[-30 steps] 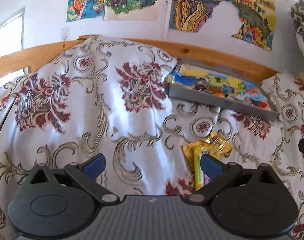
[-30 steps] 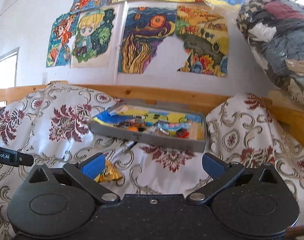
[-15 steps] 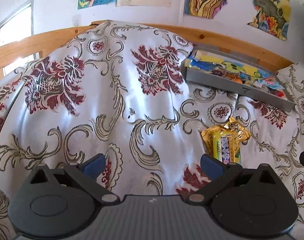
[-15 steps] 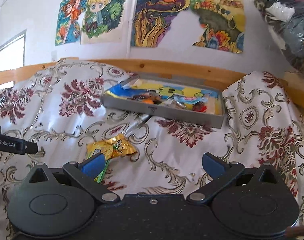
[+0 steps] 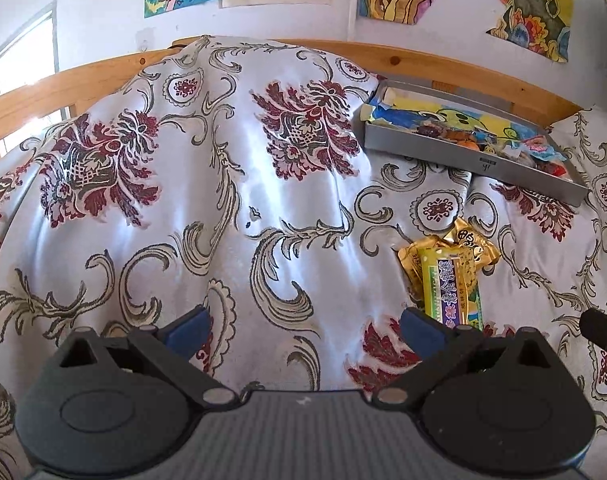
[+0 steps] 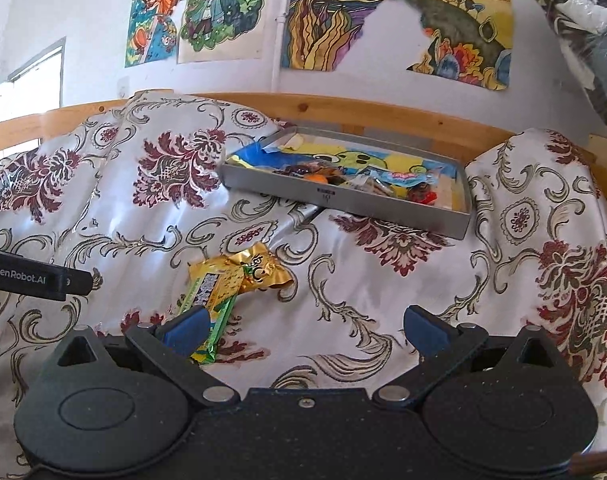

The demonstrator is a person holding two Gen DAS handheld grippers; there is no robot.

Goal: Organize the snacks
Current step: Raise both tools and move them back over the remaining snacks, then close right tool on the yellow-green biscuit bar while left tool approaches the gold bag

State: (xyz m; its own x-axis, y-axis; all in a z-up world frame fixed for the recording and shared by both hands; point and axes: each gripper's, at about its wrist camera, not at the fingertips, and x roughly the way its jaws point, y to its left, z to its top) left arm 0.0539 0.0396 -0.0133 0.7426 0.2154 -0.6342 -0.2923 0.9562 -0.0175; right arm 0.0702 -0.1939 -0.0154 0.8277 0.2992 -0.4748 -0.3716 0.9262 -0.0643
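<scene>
Two snacks left loose on the bed: a gold packet (image 6: 259,268) and a green-and-yellow bar (image 6: 211,312) lying partly across it, touching, on the flowered cover (image 6: 383,280) near the middle. Farther back and to the right, a grey tray (image 6: 343,198) against the wooden bed rail (image 6: 363,110), already holding several small wrapped sweets and a bright paper lining. So, judged from that: part sorted, these two not yet in, with the tray well apart from them across a fold of the cover.

Right gripper (image 6: 303,326) low over the cover, fingers wide apart, nothing between them; left fingertip (image 6: 185,328) just in front of the near end of the bar, the snacks off to the left of the gap rather than inside it. Needs a shift left to centre on either one.

Left gripper (image 5: 303,326) likewise low, fingers spread and empty, aimed at bare cover; bar (image 5: 451,292) and packet (image 5: 463,244) just beyond its right fingertip (image 5: 421,326). Each gripper seen at the edge of the other's view, the two close side by side, snacks between.
</scene>
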